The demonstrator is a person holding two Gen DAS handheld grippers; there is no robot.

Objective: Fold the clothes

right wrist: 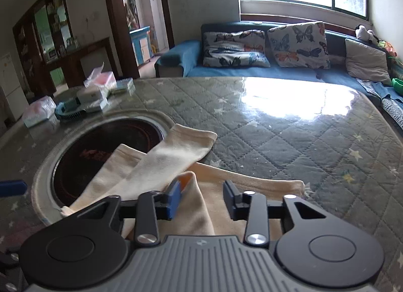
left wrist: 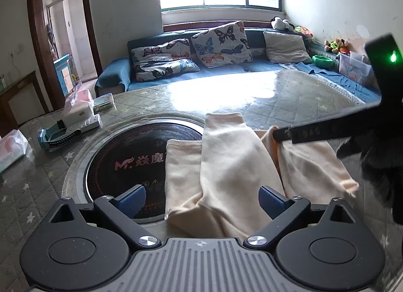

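Note:
A cream garment lies on the quilted table, partly over the round black cooktop. Two sleeve-like parts point away from me; it also shows in the right wrist view. My left gripper is open, its blue pads on either side of the cloth's near part, not closed on it. My right gripper is open, with a raised fold of the cloth between its fingers. The right gripper also shows in the left wrist view, reaching in from the right over the cloth.
Tissue packs, boxes and a small blue basket sit at the table's left side. A blue sofa with butterfly cushions runs behind the table. The glossy quilted table cover stretches to the right and back.

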